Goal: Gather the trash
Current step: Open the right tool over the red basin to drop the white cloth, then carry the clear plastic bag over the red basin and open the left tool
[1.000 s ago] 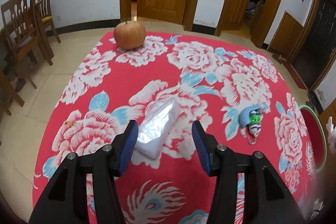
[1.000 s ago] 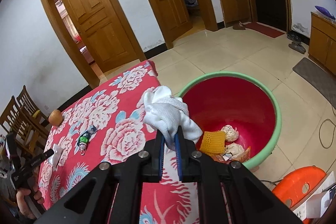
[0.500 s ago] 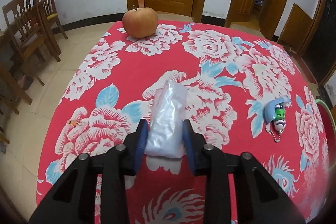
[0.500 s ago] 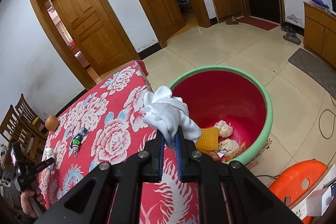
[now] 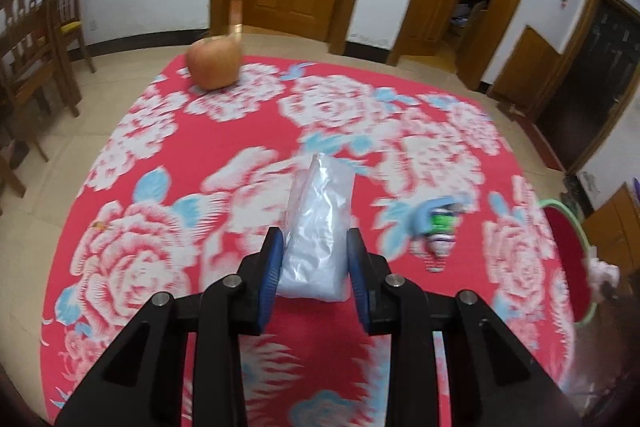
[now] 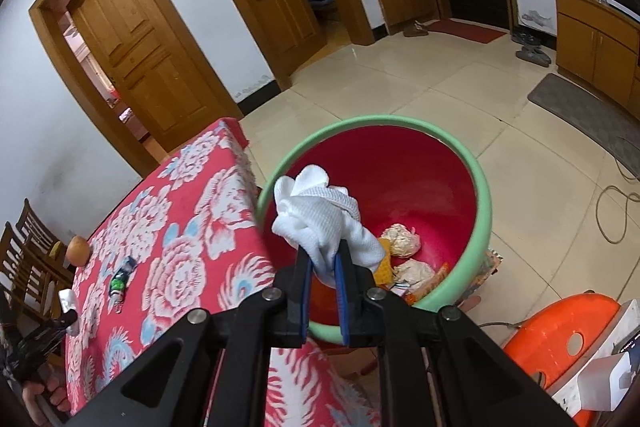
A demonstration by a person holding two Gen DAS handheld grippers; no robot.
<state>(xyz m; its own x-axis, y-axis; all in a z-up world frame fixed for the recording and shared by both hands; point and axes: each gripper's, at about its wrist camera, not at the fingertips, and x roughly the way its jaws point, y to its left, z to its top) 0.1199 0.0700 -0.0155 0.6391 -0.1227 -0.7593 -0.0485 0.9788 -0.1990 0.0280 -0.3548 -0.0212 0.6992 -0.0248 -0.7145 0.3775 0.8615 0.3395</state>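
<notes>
The left hand-held gripper (image 5: 316, 267) has its blue pads pressed against both sides of a clear plastic bag (image 5: 318, 227), which stands up between them over the counter (image 5: 200, 147) with its red floral cloth. In the left wrist view, an apple (image 5: 214, 63) sits far ahead and left of this gripper near the counter's far edge, and a small blue-and-green wrapper (image 5: 438, 227) lies just to its right on the cloth. At the far right edge, only a sliver of the green rim of the bin (image 5: 576, 227) shows.

The right wrist view gives the bin (image 6: 480, 187) in full: a red tub with a green rim standing on the tiled floor beside the counter, holding crumpled paper balls (image 6: 400, 239) and an orange scrap. The right hand-held gripper (image 6: 324, 267) is closed nearly all the way, pinching a white crumpled cloth (image 6: 316, 211) that bunches above its fingertips, over the near left part of the bin's rim. Far to its left, this view also catches the apple (image 6: 78, 249), the wrapper (image 6: 122, 277) and the left gripper with the bag (image 6: 68, 301) at the counter's other end.
</notes>
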